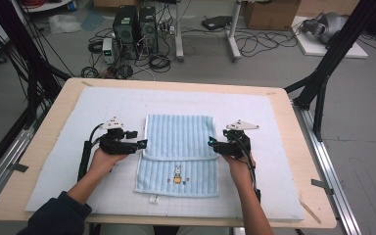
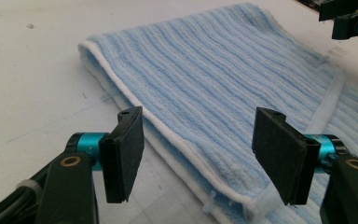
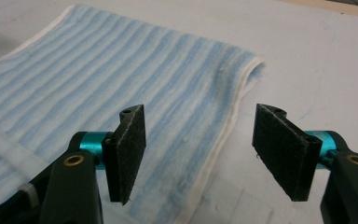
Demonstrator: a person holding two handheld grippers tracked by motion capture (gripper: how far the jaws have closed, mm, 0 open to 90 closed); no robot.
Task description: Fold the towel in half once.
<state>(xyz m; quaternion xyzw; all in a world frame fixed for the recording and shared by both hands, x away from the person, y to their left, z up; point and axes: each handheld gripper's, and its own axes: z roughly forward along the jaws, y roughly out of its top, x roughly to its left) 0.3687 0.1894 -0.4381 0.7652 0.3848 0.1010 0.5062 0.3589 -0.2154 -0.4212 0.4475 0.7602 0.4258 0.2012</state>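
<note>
The folded blue towel (image 1: 178, 154) lies mid-frame between the left gripper (image 1: 143, 143) and right gripper (image 1: 210, 143), its long axis running top to bottom; both grippers' jaws stand apart, empty, each equally near its side edge.

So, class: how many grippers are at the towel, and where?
2: the left gripper at the towel's left edge, the right gripper at its right edge.

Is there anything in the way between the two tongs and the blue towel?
No, nothing visible. The left tongs sit open at the left edge of the folded blue towel, and the right tongs sit open at its right edge. Only the bare white mat lies around it.
</note>
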